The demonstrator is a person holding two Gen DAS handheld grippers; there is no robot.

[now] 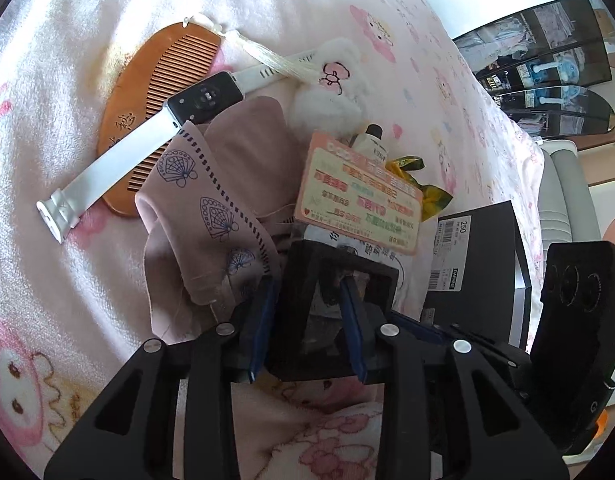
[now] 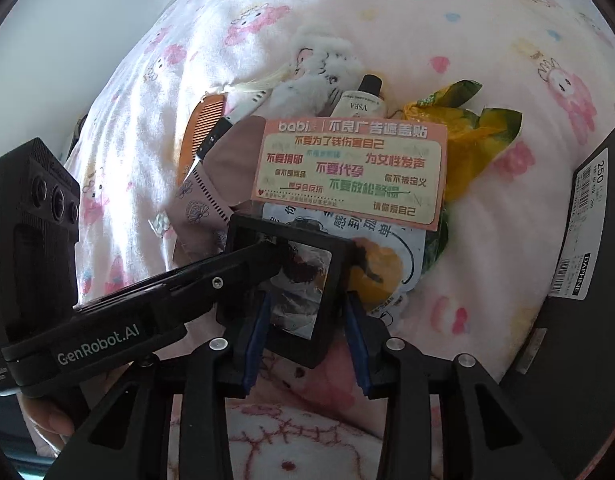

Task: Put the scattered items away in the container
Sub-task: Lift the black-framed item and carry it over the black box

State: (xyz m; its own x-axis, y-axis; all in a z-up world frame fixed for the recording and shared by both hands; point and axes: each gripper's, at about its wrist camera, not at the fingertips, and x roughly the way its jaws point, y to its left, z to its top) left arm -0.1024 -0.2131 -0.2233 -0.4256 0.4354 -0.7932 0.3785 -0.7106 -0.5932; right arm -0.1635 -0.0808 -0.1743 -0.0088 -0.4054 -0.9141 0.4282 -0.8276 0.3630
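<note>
Left tongs (image 1: 311,320) clamp the stiff, light black display frame (image 1: 335,304) at its nine-o'clock edge, right tongs (image 2: 307,320) straddling it, seemingly unclenched.

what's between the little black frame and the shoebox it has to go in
Nothing visible stands in the way: only a flat sticker and bare blanket lie between the black frame and the shoebox on its right.

We saw a white blanket (image 1: 67,60) printed with pink cartoon figures, a brown comb (image 1: 155,76), a white-strapped watch (image 1: 205,98) with a black body, a dusty-pink cloth (image 1: 211,184) patterned with dark-blue shells, and a pink-edged, pale-green sticker card (image 2: 349,168).
</note>
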